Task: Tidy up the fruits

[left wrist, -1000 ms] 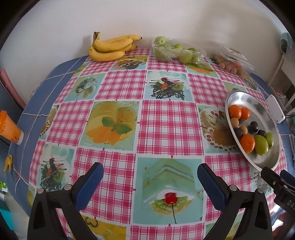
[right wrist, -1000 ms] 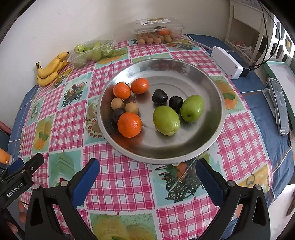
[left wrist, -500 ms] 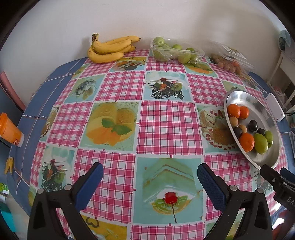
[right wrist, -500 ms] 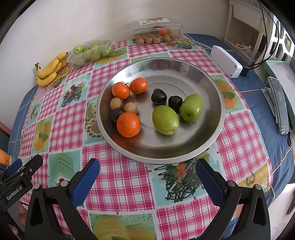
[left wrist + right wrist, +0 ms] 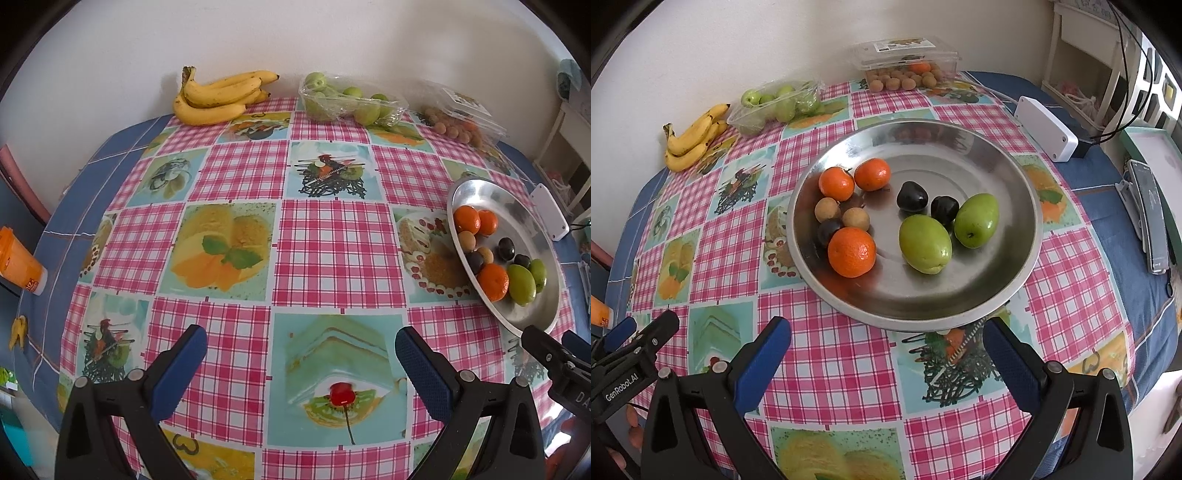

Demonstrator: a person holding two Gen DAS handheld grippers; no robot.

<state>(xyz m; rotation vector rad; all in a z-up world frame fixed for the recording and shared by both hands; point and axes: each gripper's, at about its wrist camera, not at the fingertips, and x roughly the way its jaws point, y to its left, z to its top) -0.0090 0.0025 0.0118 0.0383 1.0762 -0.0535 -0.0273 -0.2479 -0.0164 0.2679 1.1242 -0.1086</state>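
A round table [image 5: 236, 173] in pink-checked cloth stands against a white wall. The metal tray [image 5: 1015, 258] of fruit sits near its right edge; bananas [image 5: 218, 94] lie by the wall. Left tongs [image 5: 301, 354] and right tongs [image 5: 886, 343] gape wide, empty.

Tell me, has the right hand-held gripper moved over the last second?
Yes, a little. In the right wrist view the steel plate and the white box have drifted slightly leftward and upward, so the right hand-held gripper, open and empty, has shifted slightly against them.
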